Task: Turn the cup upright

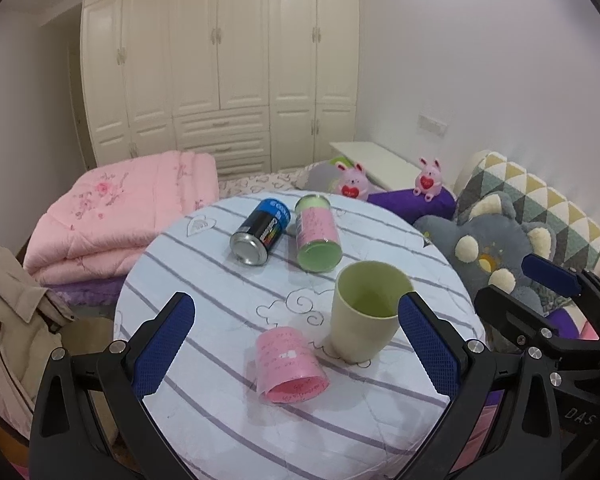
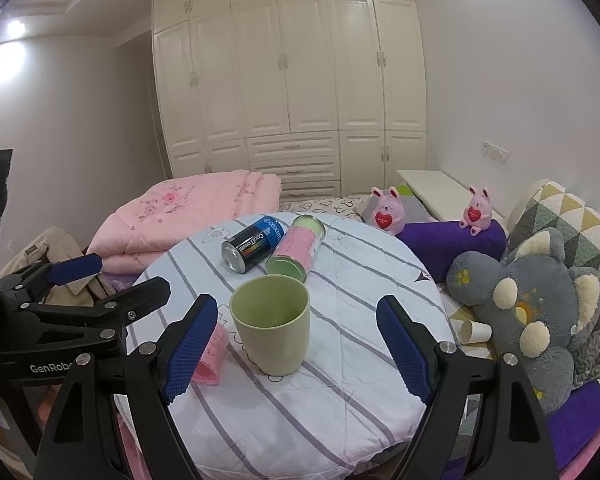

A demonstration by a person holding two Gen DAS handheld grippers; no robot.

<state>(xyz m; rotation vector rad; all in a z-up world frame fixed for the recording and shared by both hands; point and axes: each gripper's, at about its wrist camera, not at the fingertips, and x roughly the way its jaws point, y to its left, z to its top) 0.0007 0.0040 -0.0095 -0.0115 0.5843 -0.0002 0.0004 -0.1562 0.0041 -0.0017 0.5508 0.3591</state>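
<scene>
While both sets of fingers are hanging wide apart over the round desk (image 1: 380, 420), I'm holding nothing in either one. Left gripper (image 1: 296, 348) is sitting spread above the near part of the striped cloth, right gripper (image 2: 296, 344) is spread too, with the green cup (image 2: 272, 316) showing between its fingers but not touched by either pad as far as I can tell.

Green cup (image 1: 366, 310) is already standing upright, mouth up, base on the cloth, near the front-right of the desk, so if that's the target cup, the flip is looking done and I'm just backing off or idling. Judging only from how things lie.

What's left, maybe: the pink cup (image 1: 288, 364) is lying on its side just left of the green one, open mouth facing toward me, close beside but I can't tell if touching. In the right wrist view it's mostly hidden behind my left finger. If the task means that one, nothing is started on it yet; left gripper is sitting closest, roughly over it.

Farther back, a blue-black can (image 1: 262, 232) and a pink-green canister (image 1: 318, 236) are lying on their sides, side by side. Not cups, so I'm leaving them.

Off the desk on the bed, a small paper cup (image 2: 476, 332) is lying tipped beside the grey plush (image 2: 536, 304)
</scene>
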